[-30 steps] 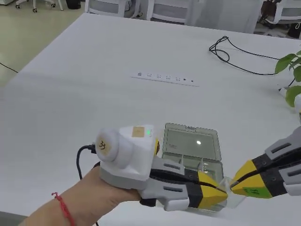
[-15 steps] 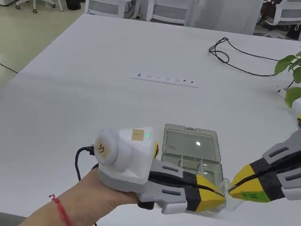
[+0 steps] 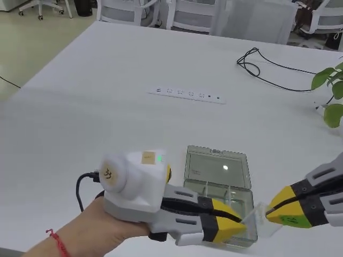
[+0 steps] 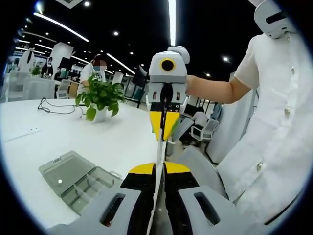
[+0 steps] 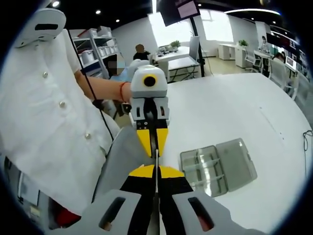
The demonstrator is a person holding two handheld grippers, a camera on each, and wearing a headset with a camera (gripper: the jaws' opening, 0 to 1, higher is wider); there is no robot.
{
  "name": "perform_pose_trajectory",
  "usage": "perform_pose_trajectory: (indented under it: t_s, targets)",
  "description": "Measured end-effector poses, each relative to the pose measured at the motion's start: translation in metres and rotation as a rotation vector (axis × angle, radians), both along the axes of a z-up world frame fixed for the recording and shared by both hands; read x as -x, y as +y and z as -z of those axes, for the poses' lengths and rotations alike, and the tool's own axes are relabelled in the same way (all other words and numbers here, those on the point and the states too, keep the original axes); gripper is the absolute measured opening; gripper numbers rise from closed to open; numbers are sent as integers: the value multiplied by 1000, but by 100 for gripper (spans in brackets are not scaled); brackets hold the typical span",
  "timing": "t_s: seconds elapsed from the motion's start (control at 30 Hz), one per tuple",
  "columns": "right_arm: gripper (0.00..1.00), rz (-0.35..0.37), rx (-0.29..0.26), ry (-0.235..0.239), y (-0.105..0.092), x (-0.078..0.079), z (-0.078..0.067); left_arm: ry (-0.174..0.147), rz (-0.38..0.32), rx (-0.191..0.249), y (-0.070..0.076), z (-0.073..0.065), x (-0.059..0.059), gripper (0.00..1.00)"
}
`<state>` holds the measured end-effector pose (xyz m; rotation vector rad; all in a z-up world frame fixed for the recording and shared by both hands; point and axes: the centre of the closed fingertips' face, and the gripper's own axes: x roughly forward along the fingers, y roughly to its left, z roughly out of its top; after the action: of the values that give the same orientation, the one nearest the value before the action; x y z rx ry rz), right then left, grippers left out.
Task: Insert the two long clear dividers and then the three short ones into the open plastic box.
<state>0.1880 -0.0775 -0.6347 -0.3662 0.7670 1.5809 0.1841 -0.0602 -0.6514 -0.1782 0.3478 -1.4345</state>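
Note:
The open clear plastic box [image 3: 242, 199] lies on the white table, its lid [image 3: 218, 167] folded back and clear dividers standing in its base. Over the near right corner, my left gripper [image 3: 242, 227] and my right gripper [image 3: 269, 213] meet tip to tip. Each is shut on one end of a short clear divider [image 3: 256, 218]. In the left gripper view the divider [image 4: 159, 149] runs edge-on from my left gripper [image 4: 158, 167] to the right gripper [image 4: 164, 132], with the box [image 4: 73, 178] lower left. The right gripper view has my right gripper [image 5: 156, 169] facing the left gripper [image 5: 152, 139], beside the box [image 5: 217, 166].
A white power strip [image 3: 186, 95] lies across the middle of the table. A black cable [image 3: 268, 67] loops at the far right, near a green plant [image 3: 332, 96]. Office chairs [image 3: 187, 13] stand beyond the far edge. A person in white [image 4: 264, 127] holds the grippers.
The head camera has shifted a little. Both grippers stay shut on the clear divider and have sunk slightly toward the box's near right corner.

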Motion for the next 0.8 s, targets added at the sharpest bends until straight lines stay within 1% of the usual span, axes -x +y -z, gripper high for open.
perform_pose_trajectory:
  t_s: [0.17, 0.23, 0.37, 0.4, 0.57, 0.67, 0.73, 0.8]
  targets:
    - [3, 14, 8, -11, -4, -8, 1, -2, -39, -10, 9, 2, -7, 4]
    - [3, 18, 9, -15, -4, -10, 1, -5, -53, -25, 13, 6, -9, 6]
    - [3, 36, 24, -35, -6, -18, 4, -8, -81, -35, 20, 9, -13, 12]
    - [3, 44, 27, -36, -8, -23, 6, -8, -91, -39, 22, 11, -15, 14]
    - [3, 50, 55, -52, -11, -32, 17, -13, -111, -66, 29, 17, -18, 19]
    - [3, 51, 78, -69, -13, -37, 22, -9, -125, -75, 33, 20, -20, 24]
    - [3, 59, 95, -86, -14, -42, 25, -10, -140, -87, 36, 23, -23, 29]
    - [3, 57, 121, -113, -16, -47, 29, -8, -152, -93, 39, 25, -25, 34]
